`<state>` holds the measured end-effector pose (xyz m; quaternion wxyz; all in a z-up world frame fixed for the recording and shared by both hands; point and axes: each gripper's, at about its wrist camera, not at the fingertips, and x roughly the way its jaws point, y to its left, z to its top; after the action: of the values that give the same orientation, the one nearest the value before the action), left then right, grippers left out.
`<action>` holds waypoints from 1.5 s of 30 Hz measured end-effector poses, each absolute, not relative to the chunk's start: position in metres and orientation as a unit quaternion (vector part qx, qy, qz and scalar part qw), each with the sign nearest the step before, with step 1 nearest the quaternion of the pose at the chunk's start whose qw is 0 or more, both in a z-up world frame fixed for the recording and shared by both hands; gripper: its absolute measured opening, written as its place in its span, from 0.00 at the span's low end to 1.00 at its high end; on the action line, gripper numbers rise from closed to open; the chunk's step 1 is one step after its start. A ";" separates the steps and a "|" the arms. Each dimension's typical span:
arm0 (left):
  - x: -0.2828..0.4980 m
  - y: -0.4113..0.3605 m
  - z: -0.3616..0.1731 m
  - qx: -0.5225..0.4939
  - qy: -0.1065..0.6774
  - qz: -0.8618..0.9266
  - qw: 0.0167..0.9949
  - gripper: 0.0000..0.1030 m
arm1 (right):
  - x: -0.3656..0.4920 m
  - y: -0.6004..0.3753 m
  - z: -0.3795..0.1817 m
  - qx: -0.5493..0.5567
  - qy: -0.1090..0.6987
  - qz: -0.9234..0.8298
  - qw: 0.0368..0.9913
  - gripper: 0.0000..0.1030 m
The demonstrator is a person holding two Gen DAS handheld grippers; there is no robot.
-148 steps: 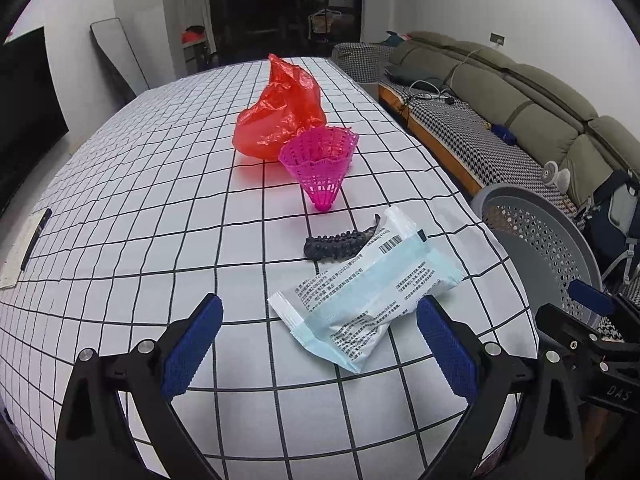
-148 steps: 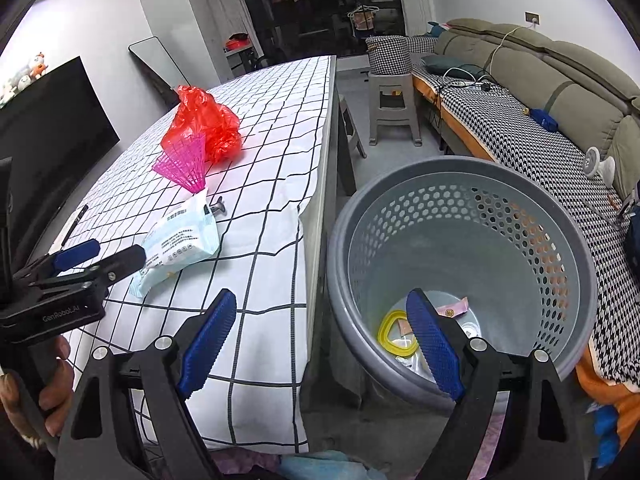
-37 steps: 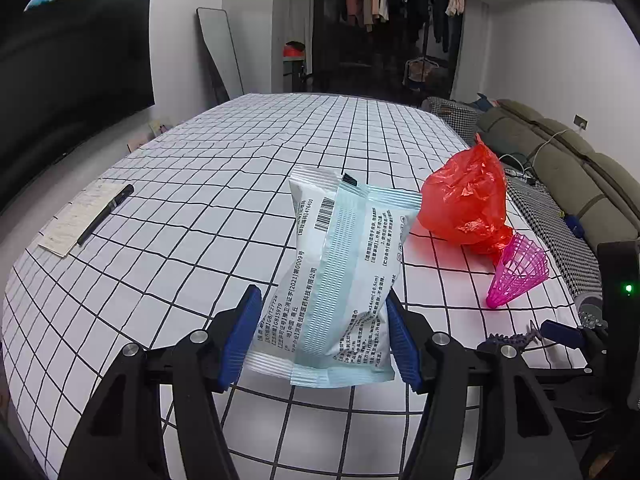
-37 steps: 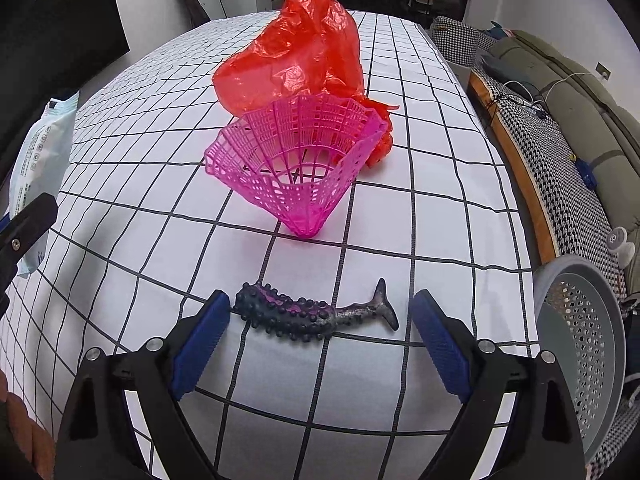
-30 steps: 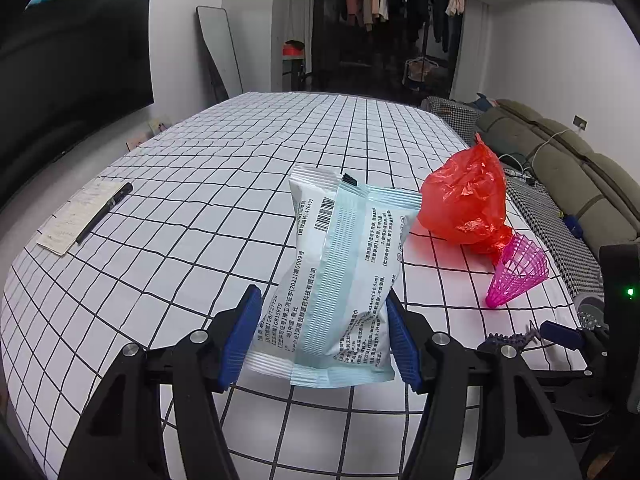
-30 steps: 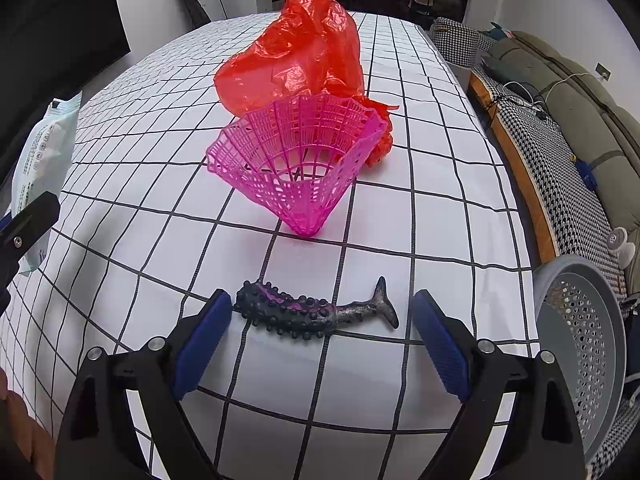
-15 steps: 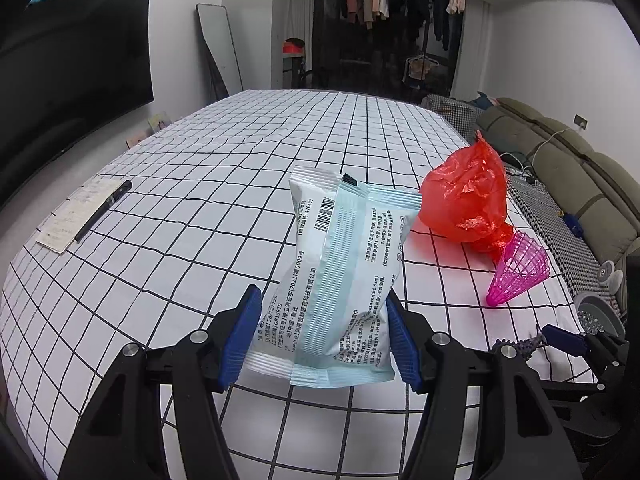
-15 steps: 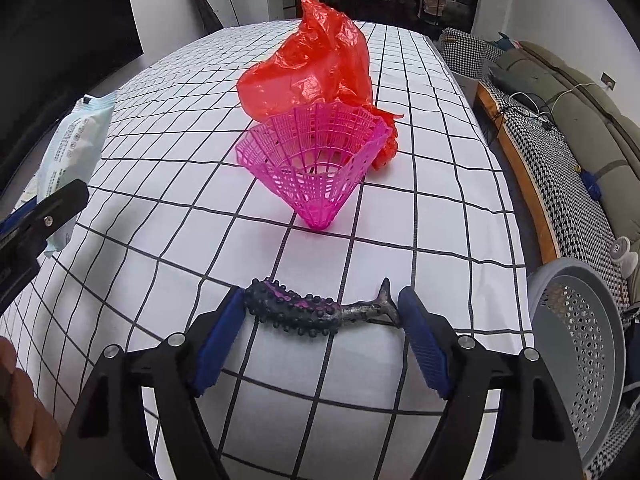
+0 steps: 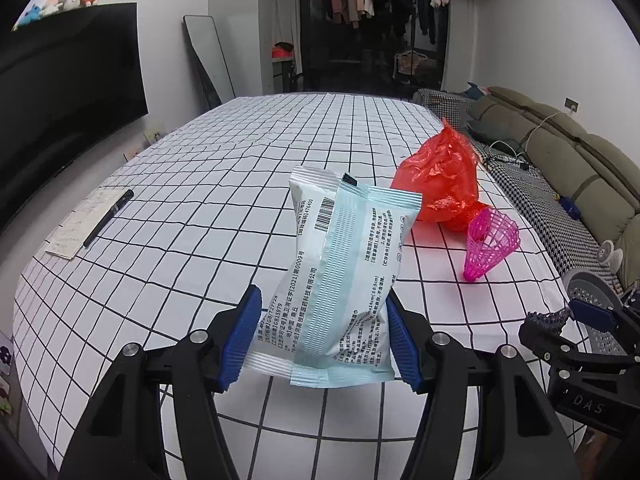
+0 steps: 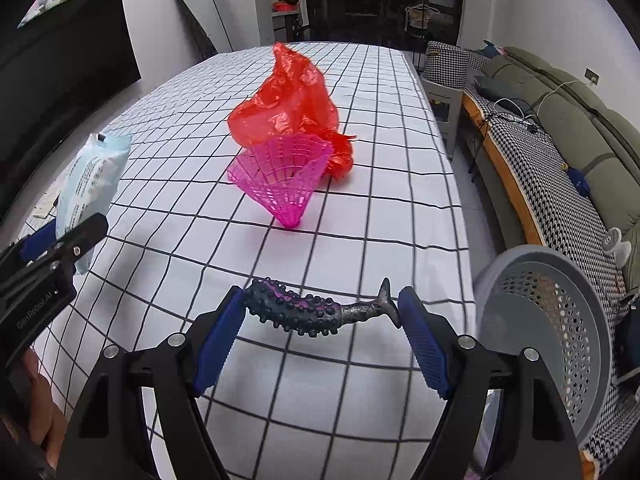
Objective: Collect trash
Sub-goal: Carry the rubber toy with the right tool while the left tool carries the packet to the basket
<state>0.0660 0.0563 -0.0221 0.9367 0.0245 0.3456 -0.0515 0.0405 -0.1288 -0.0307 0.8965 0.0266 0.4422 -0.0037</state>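
A white cloth with a black grid covers the bench [image 9: 224,184]; a sofa [image 10: 592,128] runs along the right wall. The left tongs [image 9: 320,336] clamp a crinkly pale-blue printed packet [image 9: 340,272] upright. The right tongs [image 10: 320,332] grip a dark knobbly tentacle-shaped piece [image 10: 316,312] end to end. Farther off lie a pink mesh cone [image 10: 280,180] touching a red plastic bag [image 10: 288,100]. A grey perforated basket [image 10: 552,320] stands right of the bench, contents unseen.
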 end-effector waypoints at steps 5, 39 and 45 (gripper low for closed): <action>0.049 0.038 -0.023 0.034 0.356 -0.072 0.931 0.58 | 0.021 -0.152 -0.027 0.040 0.434 -0.017 0.900 0.73; -0.004 -0.183 -0.032 0.129 0.392 -0.288 0.864 0.58 | -0.091 -0.365 -0.045 0.141 0.429 -0.165 0.877 0.73; -0.003 -0.206 -0.046 0.143 0.412 -0.303 0.847 0.58 | -0.089 -0.381 -0.058 0.154 0.435 -0.167 0.871 0.73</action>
<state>-0.0030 -0.2062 -0.0464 0.8473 0.1430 0.4123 -0.3026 -0.0893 -0.3814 -0.0578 0.8712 0.1541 0.4351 -0.1672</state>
